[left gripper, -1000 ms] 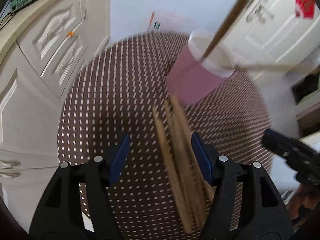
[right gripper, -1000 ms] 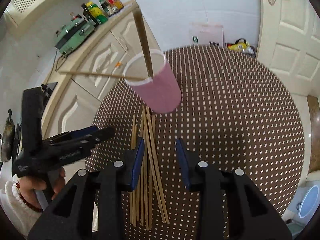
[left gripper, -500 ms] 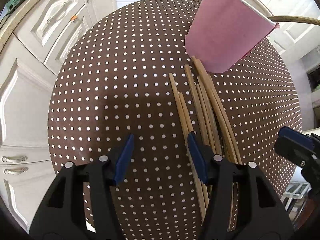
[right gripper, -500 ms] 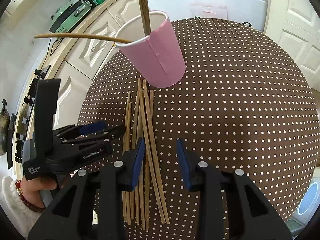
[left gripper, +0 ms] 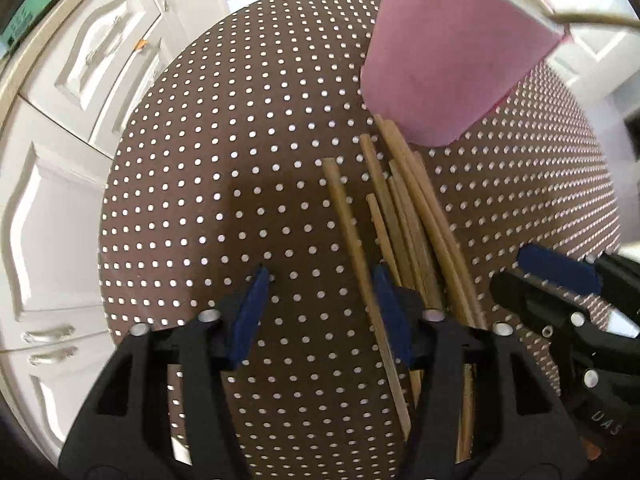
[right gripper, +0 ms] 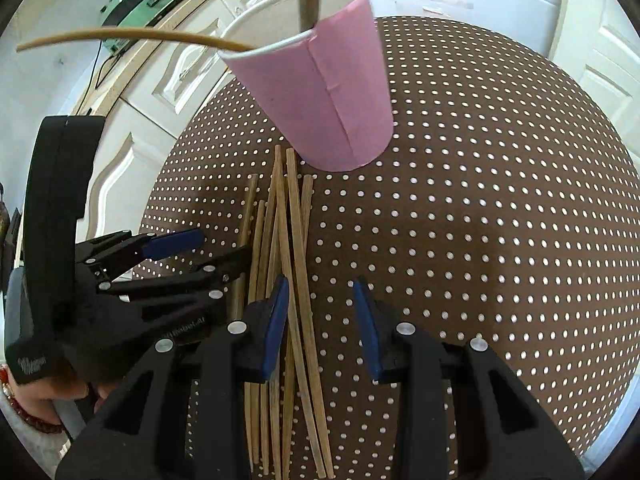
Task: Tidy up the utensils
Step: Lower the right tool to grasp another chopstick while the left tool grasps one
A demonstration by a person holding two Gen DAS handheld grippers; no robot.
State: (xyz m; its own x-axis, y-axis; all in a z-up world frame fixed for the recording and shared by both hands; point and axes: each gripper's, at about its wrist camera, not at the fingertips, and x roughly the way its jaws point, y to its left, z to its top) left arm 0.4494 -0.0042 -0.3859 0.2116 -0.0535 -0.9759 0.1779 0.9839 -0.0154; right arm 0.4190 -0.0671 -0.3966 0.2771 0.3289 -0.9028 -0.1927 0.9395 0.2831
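Now left gripper (left gripper: pixel 320 312) jaws closing, empty.

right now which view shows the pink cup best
The right wrist view: the pink cup shows whole, rim to base, with two chopsticks standing in it. The left wrist view cuts off the cup's rim at the frame's top edge.
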